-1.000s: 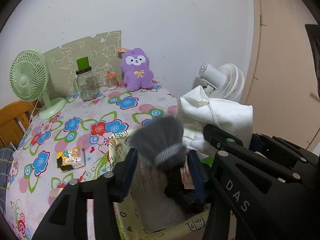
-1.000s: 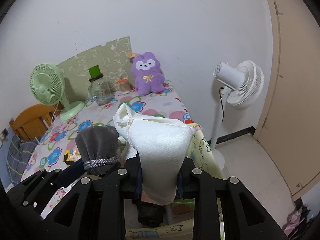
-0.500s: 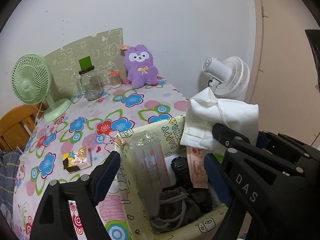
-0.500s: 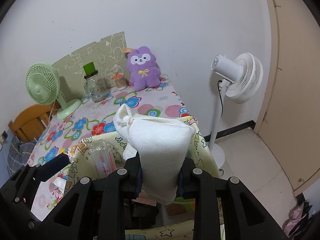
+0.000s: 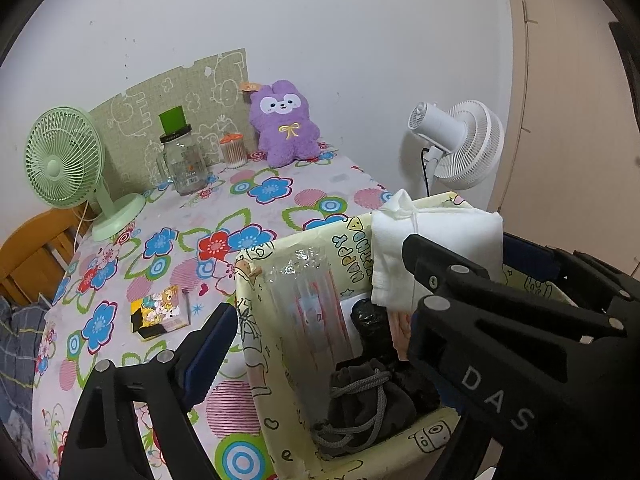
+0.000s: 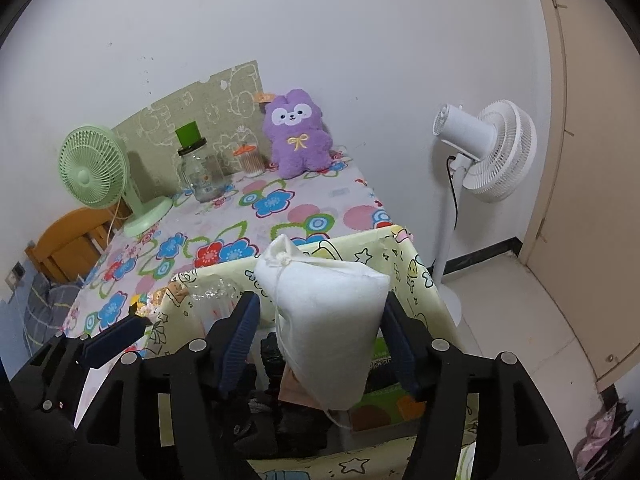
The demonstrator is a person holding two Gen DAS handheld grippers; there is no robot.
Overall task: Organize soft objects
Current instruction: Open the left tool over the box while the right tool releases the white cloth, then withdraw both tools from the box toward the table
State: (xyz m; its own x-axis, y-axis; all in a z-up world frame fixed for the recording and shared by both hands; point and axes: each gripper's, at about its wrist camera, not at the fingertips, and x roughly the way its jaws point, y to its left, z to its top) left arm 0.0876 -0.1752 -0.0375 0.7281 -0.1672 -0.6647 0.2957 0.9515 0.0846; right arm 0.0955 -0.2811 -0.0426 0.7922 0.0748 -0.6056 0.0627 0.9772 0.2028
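Right tongs are opening, freeing the white pouch over the storage box; left tongs spread, empty (grey pouch already inside).

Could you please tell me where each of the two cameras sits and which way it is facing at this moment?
Left wrist: rides the left gripper, looking forward and down into the yellow box at the dark drawstring pouch; its own open fingers show, with the right gripper at right.
Right wrist: rides the right gripper, looking down over the box; its jaws are opening around the white pouch; the left gripper's tip shows at lower left.
Shared: the box, the white pouch, the purple plush, the green fan, the white fan.
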